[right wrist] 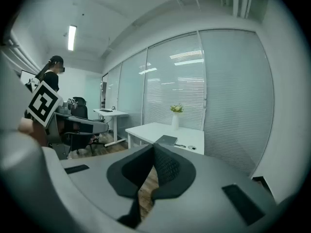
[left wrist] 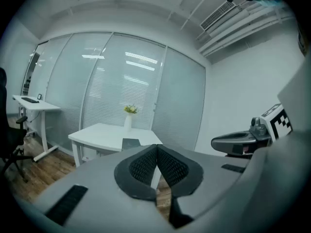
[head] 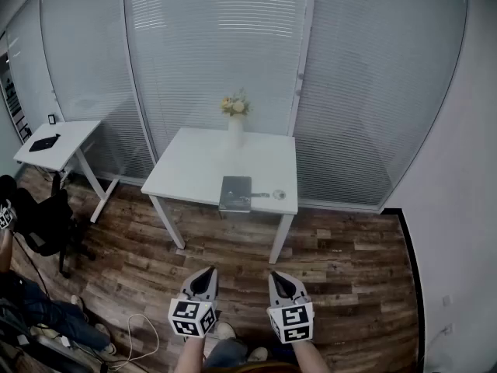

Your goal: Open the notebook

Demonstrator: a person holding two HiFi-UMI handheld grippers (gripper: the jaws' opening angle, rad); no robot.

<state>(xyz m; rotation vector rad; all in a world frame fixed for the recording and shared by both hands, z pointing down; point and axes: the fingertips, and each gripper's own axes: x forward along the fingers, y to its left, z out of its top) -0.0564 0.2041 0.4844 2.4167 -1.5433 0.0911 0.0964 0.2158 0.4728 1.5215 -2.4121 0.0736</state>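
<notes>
The left claw's jaws meet, empty. A notebook lies at the worktop's near edge, a vase farther back.

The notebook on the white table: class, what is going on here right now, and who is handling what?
A person stands on the wood floor, back from the white table, with a gripper in each hand. The left gripper and the right gripper are both shut, empty, and aimed toward the table. The notebook lies closed near the table's front edge, untouched. A vase of flowers stands at the far edge. Opening has not begun.
</notes>
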